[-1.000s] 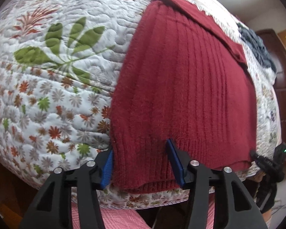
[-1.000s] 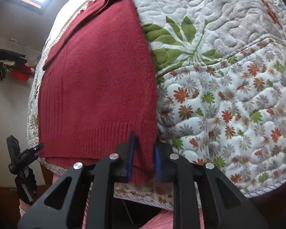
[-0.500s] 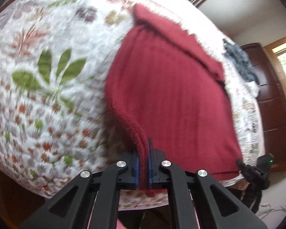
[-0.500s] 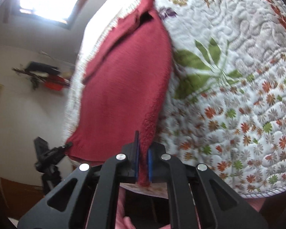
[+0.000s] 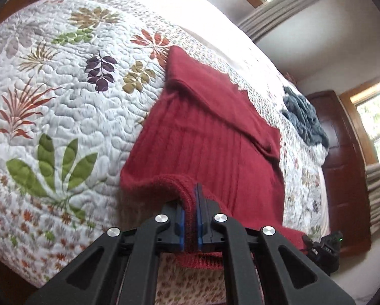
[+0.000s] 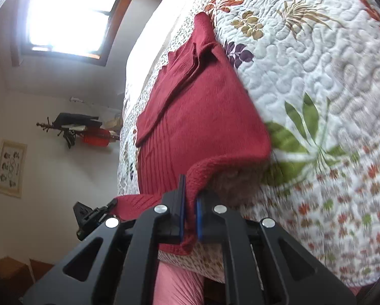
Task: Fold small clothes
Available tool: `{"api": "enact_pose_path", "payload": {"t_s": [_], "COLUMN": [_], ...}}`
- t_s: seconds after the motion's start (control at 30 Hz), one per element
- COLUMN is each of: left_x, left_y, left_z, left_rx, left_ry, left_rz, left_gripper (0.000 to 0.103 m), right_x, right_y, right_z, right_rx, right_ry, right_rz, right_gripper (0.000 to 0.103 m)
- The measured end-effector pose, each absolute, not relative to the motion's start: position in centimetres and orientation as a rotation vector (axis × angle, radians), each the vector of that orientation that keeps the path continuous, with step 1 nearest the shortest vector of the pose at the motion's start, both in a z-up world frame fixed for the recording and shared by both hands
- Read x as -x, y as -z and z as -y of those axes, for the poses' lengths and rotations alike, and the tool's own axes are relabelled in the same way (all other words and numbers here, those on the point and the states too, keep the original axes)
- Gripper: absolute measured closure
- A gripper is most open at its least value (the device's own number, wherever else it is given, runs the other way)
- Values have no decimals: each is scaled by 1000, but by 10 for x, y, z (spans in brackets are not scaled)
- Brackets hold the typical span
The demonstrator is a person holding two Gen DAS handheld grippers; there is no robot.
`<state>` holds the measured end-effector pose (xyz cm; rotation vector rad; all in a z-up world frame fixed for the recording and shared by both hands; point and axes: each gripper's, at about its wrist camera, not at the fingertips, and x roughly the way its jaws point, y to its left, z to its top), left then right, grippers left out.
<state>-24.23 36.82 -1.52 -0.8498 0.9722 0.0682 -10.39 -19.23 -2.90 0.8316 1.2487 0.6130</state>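
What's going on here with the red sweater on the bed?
A person is folding a dark red knit sweater laid on a floral quilt. The left hand-held gripper and the right hand-held gripper are each shut on a corner of its bottom hem, which is lifted off the quilt. The collar end lies flat.

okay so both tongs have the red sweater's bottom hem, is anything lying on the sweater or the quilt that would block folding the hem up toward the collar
Nothing visible does. The left tongs and right tongs are each shut on the hem of the red sweater, and its upper surface is bare up to the collar. The only other thing on the quilt is a grey garment, lying apart from the sweater.
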Motion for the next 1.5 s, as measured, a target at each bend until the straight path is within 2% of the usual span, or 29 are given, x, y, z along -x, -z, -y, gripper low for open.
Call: {"api": "enact_pose_path", "payload": {"t_s": [0.6,0.7,0.77,0.93,1.0,1.1,1.17,1.3,1.5], "left_x": [167,163,161,166,173,172,166,145,114], "left_y": [93,102,104,92,80,66,56,49,62], "left_z": [-410,-417,-422,-440,-451,-459,-452,-423,-372], "left_rx": [999,1064,1102,1155,1125,1058,943,696,373], "left_ry": [-177,-161,-132,-85,-112,-121,-108,-71,-22], "left_rz": [-1102,-1109,-1111,-1057,-1011,-995,-1016,-1067,-1159], "left_gripper": [95,91,90,72,67,67,66,55,46], "right_x": [-12,-21,-25,-31,-33,-35,-37,-38,-25], "right_y": [88,97,98,94,89,81,68,48,30], "right_z": [161,159,158,158,157,159,160,159,133], "right_rx": [-901,-905,-887,-841,-812,-764,-704,-627,-377], "right_ry": [-407,-388,-389,-408,-420,-424,-402,-439,-501], "right_rz": [-1418,-1444,-1450,-1457,-1452,-1431,-1393,-1340,-1300], "right_gripper": [98,97,93,88,86,74,56,56,51]}}
